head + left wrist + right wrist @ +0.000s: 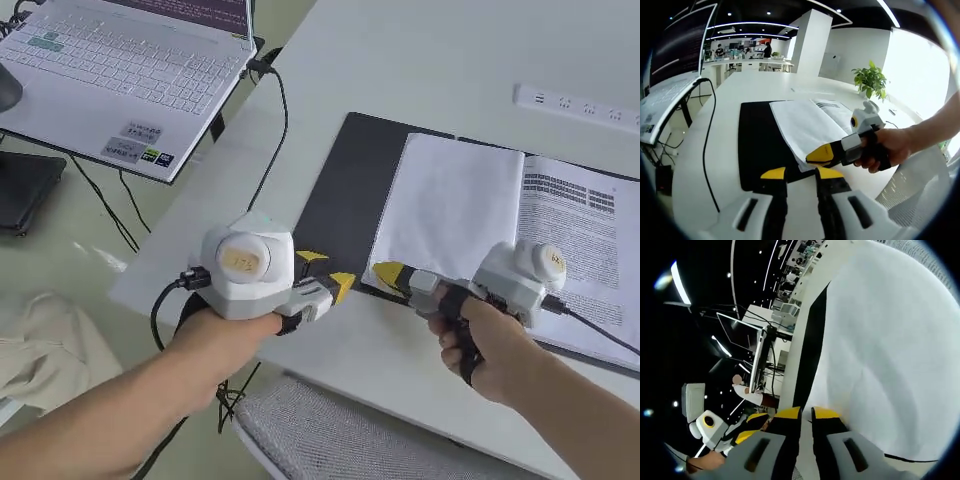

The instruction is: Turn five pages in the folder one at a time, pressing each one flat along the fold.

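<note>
- Currently your right gripper (388,273) has its yellow-tipped jaws drawn together on the lower left corner of the blank white paper page (450,210). In the right gripper view barely a slit separates the tips.
- Your left gripper (327,272) is parted with nothing between its jaws. It hovers just beside the right one, over the near edge of the flat black plastic folder (345,200).
- In the left gripper view, the right gripper (815,156) comes in from the right with your hand around it, its tip at the page's (805,125) near corner.
- That page lies over the left half of the open folder, bulging slightly rather than flat. You can see the swell in the right gripper view (880,365).
- To its right, a white sheet printed with dense black text (580,240) lies on the folder's other half.
- The folder rests on the white tabletop (420,60).
- Farther out you have a silver laptop (130,70) at the far left, with a black cable (280,110) running from it.
- A white power strip (575,105) sits beyond the folder.
</note>
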